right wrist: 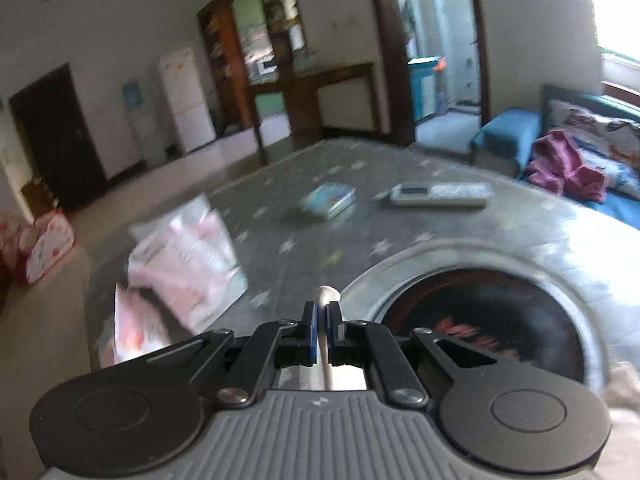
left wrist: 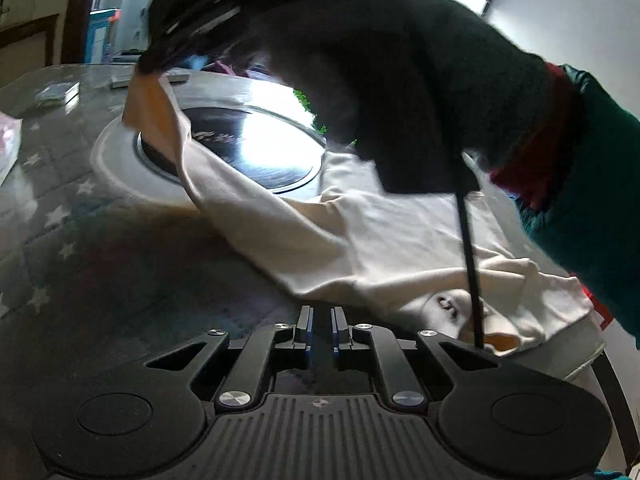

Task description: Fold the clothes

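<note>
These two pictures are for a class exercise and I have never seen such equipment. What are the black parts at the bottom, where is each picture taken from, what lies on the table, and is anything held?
No robot here: a person holds a two-finger gripper in each hand, each with a wide-angle camera looking along its fingers. The black parts are those grippers.

The left camera shows the left gripper, shut and empty, above a star-patterned table. A cream garment lies across the table and a round inset. The person's dark sleeve reaches over it, lifting one end of the garment.

The right camera shows the right gripper, shut on a fold of that cream cloth. Beyond it lie pink packets, a small box and a remote.
</note>
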{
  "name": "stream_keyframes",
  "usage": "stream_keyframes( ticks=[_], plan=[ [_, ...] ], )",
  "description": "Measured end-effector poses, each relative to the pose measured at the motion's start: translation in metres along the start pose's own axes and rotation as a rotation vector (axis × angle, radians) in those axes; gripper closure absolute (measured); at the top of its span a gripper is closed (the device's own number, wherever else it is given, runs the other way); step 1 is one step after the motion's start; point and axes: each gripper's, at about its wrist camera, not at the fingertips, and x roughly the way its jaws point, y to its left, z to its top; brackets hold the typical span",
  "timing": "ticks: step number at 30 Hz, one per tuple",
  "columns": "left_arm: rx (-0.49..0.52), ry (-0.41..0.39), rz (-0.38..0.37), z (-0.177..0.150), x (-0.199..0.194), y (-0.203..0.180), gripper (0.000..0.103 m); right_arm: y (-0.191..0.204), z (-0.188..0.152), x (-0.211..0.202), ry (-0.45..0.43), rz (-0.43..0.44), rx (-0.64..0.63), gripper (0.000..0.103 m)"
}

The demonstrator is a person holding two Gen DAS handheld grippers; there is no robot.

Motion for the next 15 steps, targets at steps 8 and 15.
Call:
stream_keyframes(
  ticks=[8,15],
  plan=[
    [-0.028,-0.044,0.062,0.008,-0.013,0.020,0.092,-0.001,-0.006,-0.006,0.026,-0.002,-0.026,0.094],
    [-0.059,-0.119,0.193,0.036,-0.017,0.046,0.073,-0.025,-0.022,-0.052,0.053,-0.071,-0.086,0.091]
  ],
)
